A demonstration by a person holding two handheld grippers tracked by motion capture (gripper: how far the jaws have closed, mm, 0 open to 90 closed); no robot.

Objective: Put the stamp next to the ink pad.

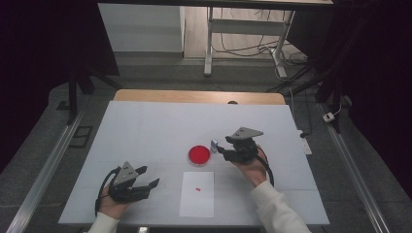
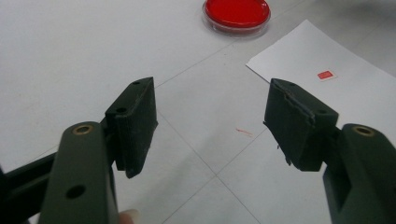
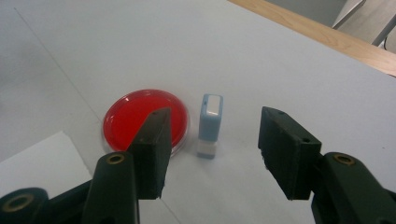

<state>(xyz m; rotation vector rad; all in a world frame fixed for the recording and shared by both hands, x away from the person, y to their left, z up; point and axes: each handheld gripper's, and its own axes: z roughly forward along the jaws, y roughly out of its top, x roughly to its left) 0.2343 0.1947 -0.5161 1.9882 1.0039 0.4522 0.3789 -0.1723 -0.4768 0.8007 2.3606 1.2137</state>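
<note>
On the white surface, the little blue stamp stands upright beside the red ink pad, free between the right tongs, spread apart; left tongs idle, parted, empty.

Red ink pad, pale blue stamp, white paper with small red mark.

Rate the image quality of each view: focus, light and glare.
High view: even light on the white table, dark surround, small things coarse. Left gripper view: near jaws soft, red ink pad and stamped paper sheet fairly sharp, no glare. Right gripper view: blue stamp crisp, faint sheen on the ink pad, foreground jaws blurred.
</note>
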